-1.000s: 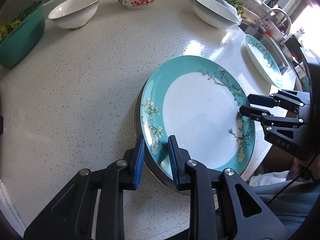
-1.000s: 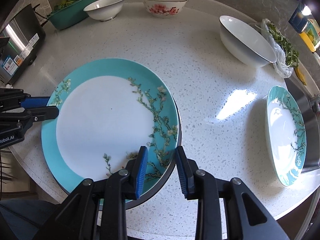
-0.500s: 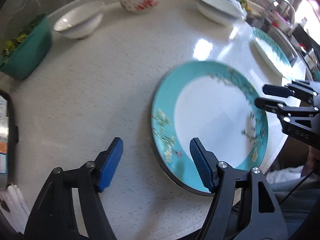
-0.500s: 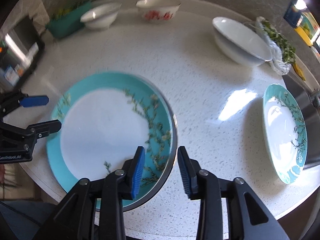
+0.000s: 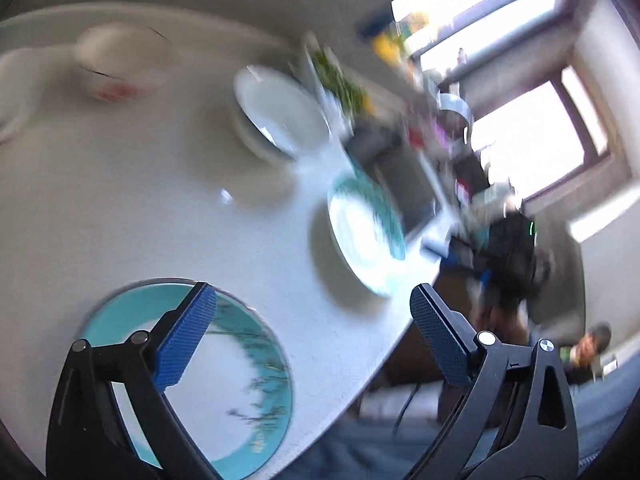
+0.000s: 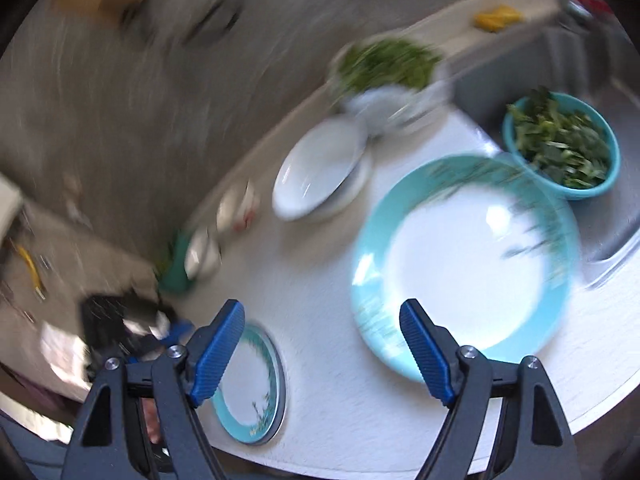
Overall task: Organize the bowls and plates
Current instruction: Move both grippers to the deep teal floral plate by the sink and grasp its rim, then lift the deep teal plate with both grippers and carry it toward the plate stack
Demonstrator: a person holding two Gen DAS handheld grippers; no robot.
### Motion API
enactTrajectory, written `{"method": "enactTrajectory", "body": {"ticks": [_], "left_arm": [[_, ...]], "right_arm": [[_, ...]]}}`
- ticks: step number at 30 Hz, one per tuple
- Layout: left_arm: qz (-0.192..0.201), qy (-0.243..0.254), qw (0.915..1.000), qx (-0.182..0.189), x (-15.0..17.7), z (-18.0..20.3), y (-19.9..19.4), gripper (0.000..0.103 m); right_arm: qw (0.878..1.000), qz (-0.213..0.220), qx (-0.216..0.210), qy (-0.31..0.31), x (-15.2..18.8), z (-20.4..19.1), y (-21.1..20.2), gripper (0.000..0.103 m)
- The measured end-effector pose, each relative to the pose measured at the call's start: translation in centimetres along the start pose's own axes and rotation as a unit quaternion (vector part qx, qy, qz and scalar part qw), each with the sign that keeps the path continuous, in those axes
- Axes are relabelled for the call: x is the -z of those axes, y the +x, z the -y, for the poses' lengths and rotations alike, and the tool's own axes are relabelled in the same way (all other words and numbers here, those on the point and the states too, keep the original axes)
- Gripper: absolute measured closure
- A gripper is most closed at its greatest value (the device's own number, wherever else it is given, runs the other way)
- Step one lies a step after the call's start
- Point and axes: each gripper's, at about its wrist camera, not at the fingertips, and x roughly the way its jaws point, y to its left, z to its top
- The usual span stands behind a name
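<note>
Left gripper (image 5: pixel 312 300) and right gripper (image 6: pixel 322 320) are both showing the same build: black plastic triangulated finger frames with cutouts, silver screws at the pivots, ribbed blue pads (image 6: pixel 216 354) on the inner finger faces. Jaws opening on both, nothing between them.

Home kitchen: speckled white tabletop (image 6: pixel 320 320) with sink (image 6: pixel 560 60) at 1 o'clock, teal basin of chopped greens (image 6: pixel 560 144), white bowl (image 6: pixel 320 168), window (image 5: pixel 520 128).
</note>
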Motion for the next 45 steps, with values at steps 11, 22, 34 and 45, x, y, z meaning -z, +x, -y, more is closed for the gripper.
{"method": "enactTrajectory", "body": {"ticks": [11,22,34,45], "left_arm": [[-0.052,-0.027,0.9945,-0.087,-3.2,3.6,14.7,0.007],[-0.066,-0.054,0.9917,-0.096,-3.1,3.7,20.6,0.039],[-0.084,-0.056,0.9919,-0.077,-2.7,4.4,22.6,0.078],[-0.076,-0.068,0.9918,-0.077,-3.2,3.9,22.3,0.098]], "right_arm": [[0.996,-0.062,-0.050,0.047,-6.1,14.5,-0.6,0.034],[0.982,-0.158,-0.097,0.038,-6.6,17.2,3.7,0.054],[0.975,-0.190,-0.106,0.043,-6.3,18.2,5.1,0.082],[0.973,-0.203,-0.091,0.054,-6.1,18.5,5.2,0.092]]}}
